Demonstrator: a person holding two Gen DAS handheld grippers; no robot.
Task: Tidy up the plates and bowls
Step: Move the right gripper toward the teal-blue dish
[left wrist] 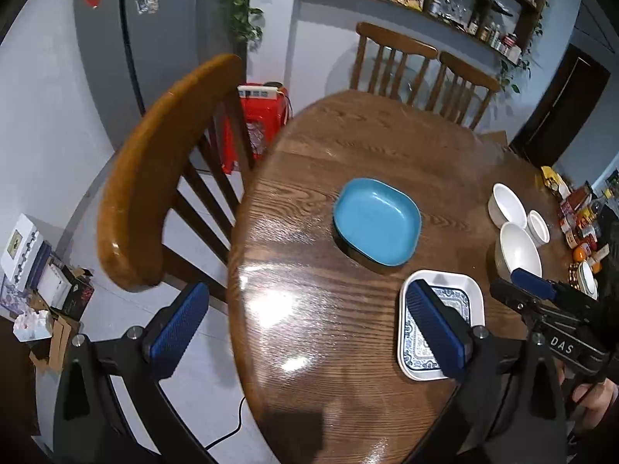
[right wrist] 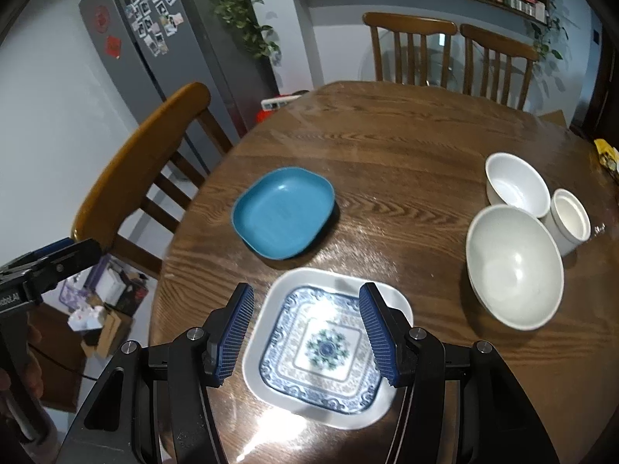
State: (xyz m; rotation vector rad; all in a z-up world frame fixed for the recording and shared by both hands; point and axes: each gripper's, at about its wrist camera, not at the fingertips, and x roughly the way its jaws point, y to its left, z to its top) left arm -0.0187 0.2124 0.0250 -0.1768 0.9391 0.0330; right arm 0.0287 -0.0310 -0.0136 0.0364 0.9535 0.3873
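On the round wooden surface (right wrist: 387, 147) the blue dish (right wrist: 284, 212), the patterned square plate (right wrist: 329, 344) and three white bowls are all empty. The plate, white-rimmed with blue ornament, lies flat at the near edge. The right gripper (right wrist: 305, 332) hovers above it, jaws apart, holding nothing. The left gripper (left wrist: 305, 332) has jaws wide apart, also empty. The large white bowl (right wrist: 514, 266) stands right, upright.

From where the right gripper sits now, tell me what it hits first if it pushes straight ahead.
Most likely the patterned square plate: the right gripper hangs over it, jaws open and empty, pointing down toward it. Its height above the plate is unclear.
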